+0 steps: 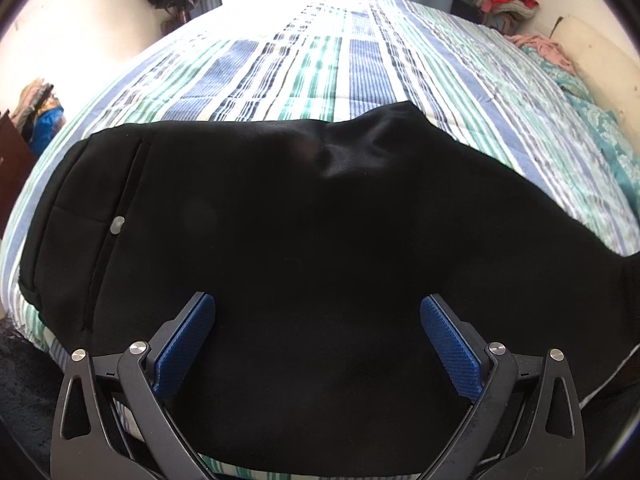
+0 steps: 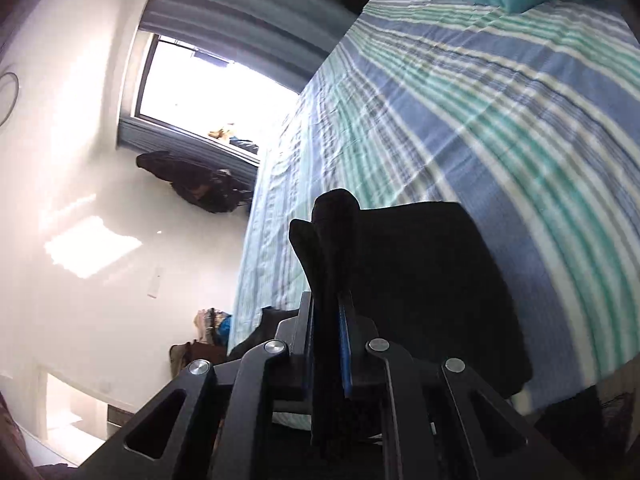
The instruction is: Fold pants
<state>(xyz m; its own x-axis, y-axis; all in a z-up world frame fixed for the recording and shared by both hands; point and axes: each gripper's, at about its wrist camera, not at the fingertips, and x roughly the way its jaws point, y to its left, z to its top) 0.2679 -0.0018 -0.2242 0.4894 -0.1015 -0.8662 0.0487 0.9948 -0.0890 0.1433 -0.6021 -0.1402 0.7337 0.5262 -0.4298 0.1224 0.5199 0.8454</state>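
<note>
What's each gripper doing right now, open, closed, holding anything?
Left gripper: open, poised over the black pants, nothing held.
Right gripper: closed on a bunched fold of the black pants, lifted off the striped bedspread.

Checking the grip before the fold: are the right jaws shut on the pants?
Shut: in the right wrist view the right gripper pinches a bunch of the black pants.

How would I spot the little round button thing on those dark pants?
Start at the striped bedspread, then the black pants spread across it. Near their left end, beside a long seam, sits the small snap: the only pale, shiny dot on the black cloth.
</note>
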